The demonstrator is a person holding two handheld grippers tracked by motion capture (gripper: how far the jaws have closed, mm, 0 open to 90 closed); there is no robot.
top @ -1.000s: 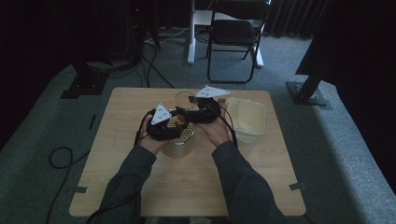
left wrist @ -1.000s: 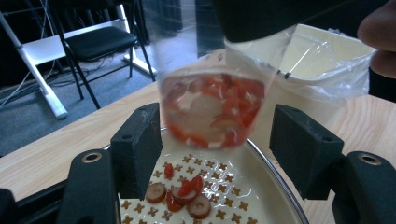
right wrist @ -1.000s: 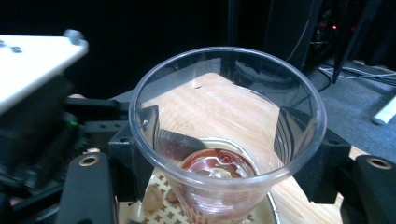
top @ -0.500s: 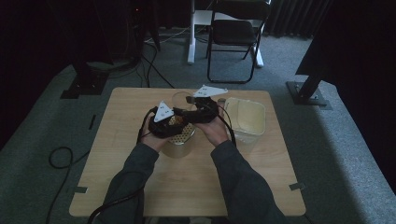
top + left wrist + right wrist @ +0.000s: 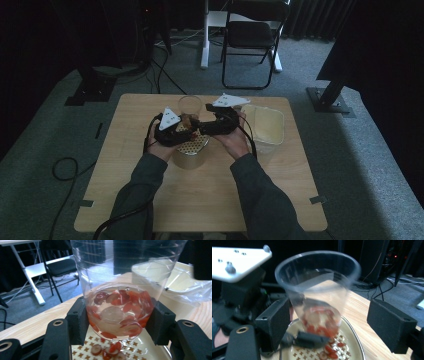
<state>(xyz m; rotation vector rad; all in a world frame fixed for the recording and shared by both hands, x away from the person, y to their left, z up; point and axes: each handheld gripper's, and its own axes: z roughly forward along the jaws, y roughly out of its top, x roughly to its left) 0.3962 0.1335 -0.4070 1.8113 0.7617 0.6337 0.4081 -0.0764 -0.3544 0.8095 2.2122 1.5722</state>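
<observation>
Upright above the patterned bowl (image 5: 140, 350), the plastic cup (image 5: 120, 290) sits clamped in the left gripper (image 5: 120, 322); the right gripper (image 5: 342, 322) flanks it, jaws wide.

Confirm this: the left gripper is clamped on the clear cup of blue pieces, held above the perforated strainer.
Not quite. The left gripper is shut on the clear cup above the perforated strainer, but the pieces inside are red, not blue. The left gripper view shows this plainly.
</observation>
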